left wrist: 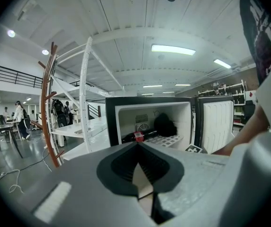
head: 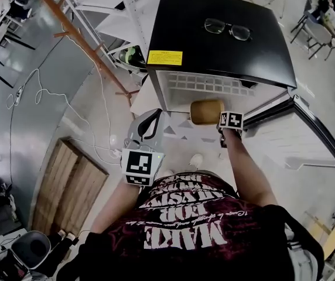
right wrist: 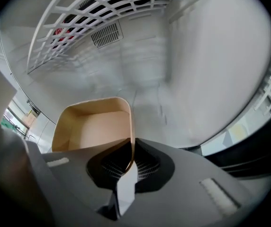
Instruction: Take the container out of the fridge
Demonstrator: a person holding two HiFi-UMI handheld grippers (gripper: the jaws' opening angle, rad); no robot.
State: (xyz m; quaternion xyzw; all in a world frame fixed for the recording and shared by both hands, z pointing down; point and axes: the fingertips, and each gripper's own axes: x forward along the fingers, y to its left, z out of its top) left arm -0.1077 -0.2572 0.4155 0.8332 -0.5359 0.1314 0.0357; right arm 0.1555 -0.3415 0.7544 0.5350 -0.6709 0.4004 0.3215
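Note:
A small black fridge (head: 214, 45) stands with its door (head: 299, 136) swung out to the right. A tan open-topped container (head: 205, 111) sits at the mouth of the lower compartment. In the right gripper view my right gripper (right wrist: 130, 161) is shut on the right wall of the container (right wrist: 95, 131), one pad inside and one outside. From the head view the right gripper (head: 219, 122) is at the container's right side. My left gripper (head: 151, 122) hangs back near my body, pointing at the fridge (left wrist: 149, 122), with its jaws (left wrist: 138, 144) shut and nothing between them.
Eyeglasses (head: 227, 29) lie on the fridge top. A white wire shelf (right wrist: 88, 13) spans the compartment above the container; on it lie a bottle with a red label (left wrist: 138, 136) and a dark object (left wrist: 165, 125). White racks (head: 106, 16), wooden boards (head: 68, 186) and cables (head: 38, 92) are at the left.

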